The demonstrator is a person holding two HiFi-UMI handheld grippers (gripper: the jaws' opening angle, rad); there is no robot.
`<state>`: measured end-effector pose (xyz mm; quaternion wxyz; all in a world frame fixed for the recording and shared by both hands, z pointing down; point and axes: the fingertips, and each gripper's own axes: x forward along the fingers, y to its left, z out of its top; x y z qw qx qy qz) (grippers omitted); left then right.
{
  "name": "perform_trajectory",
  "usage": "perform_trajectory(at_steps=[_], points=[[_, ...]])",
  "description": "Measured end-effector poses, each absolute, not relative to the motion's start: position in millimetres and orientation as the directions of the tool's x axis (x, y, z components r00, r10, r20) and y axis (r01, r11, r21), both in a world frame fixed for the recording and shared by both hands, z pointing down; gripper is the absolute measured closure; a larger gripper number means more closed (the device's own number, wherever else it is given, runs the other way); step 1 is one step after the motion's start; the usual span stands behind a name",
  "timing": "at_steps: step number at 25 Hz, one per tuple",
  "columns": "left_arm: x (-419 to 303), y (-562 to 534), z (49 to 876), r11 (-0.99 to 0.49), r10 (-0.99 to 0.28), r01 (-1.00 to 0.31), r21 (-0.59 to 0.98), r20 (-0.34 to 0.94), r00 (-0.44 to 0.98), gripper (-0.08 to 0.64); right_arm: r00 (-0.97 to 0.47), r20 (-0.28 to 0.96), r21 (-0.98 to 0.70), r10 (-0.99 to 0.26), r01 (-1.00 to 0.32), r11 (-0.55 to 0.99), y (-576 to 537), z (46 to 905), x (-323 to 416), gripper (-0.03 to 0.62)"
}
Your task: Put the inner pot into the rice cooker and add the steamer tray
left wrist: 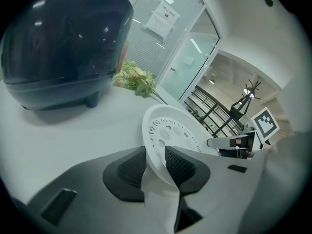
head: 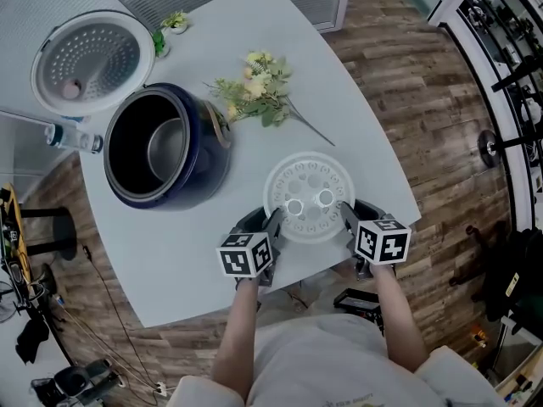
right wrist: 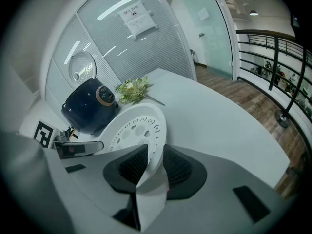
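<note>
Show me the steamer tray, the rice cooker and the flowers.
steamer tray [head: 310,179], head view, its perforated white face.
rice cooker [head: 208,161], head view, its dark blue outer wall.
flowers [head: 253,89], head view, the pale blossoms.

The steamer tray [head: 310,200] is seen as matt white plastic. The rice cooker [head: 212,166] is cased in glossy dark blue, its inner pot [head: 165,147] in dull metal. The bench [head: 365,117] is finished smooth and pale; the floor [head: 407,66] is laid in wood planks. Black ribbed pads [left wrist: 131,168] are fitted to the left tongs [left wrist: 156,155].
</note>
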<state>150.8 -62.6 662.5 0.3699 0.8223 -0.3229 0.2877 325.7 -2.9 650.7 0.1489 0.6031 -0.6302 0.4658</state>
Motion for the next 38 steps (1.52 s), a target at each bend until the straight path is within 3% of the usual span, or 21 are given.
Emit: perform_trajectory(at_steps=[14, 23, 38], points=[[147.7, -67.2, 652.8, -0.509, -0.326, -0.746, 0.43, 0.706, 0.629, 0.445, -0.254, 0.727, -0.429, -0.638, -0.894, -0.133, -7.5, 640.8, 322.6, 0.486], [146.3, -75.2, 619.8, -0.516, -0.374, -0.741, 0.43, 0.665, 0.646, 0.446, -0.3, 0.606, -0.582, -0.736, -0.798, -0.154, -18.2, 604.4, 325.5, 0.514], [147.9, -89.6, 558.5, -0.568, -0.45, -0.728, 0.385, 0.595, 0.666, 0.454, -0.271, 0.497, -0.61, -0.824, -0.785, -0.111, -29.5, 551.9, 326.9, 0.52]])
